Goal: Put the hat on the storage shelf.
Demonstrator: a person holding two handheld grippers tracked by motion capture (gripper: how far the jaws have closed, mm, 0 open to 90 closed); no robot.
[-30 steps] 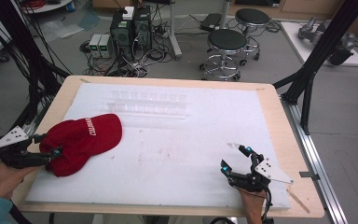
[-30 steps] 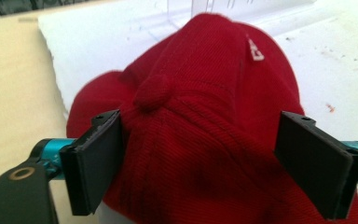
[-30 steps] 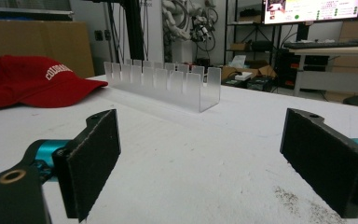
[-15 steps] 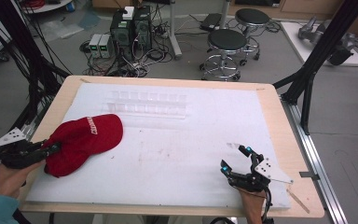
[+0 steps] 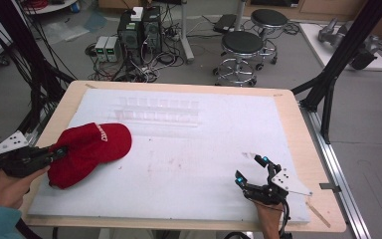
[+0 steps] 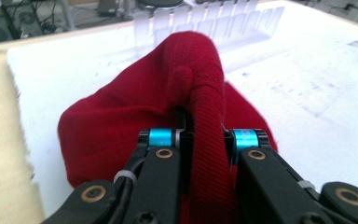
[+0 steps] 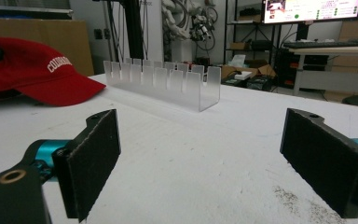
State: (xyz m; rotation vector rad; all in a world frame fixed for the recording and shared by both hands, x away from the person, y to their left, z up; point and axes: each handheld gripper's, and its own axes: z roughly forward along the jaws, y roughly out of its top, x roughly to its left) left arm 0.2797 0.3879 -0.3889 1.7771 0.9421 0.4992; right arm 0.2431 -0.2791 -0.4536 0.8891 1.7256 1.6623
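White padded table top (image 5: 189, 164) in a cluttered lab, stools (image 5: 241, 47) and what look like computers (image 5: 139, 30) behind, clear slotted rack (image 5: 159, 109), left gripper (image 5: 54, 152) just closed, pinching red cap (image 5: 92, 149), right gripper (image 5: 253, 169) jaws spread.

Wooden counter (image 5: 303, 129) under a white sheet (image 5: 189, 164)

On the sheet lie a red cap (image 5: 92, 152) at the frame's left and a clear slotted rack (image 5: 159, 109) toward the upper middle; faint reddish marks stain its centre.

Padded black fingers (image 7: 93, 163) stand wide apart above the white desk (image 7: 205, 154); beyond them, a clear slotted rack (image 7: 165, 81) and a red cap (image 7: 37, 72) at left.
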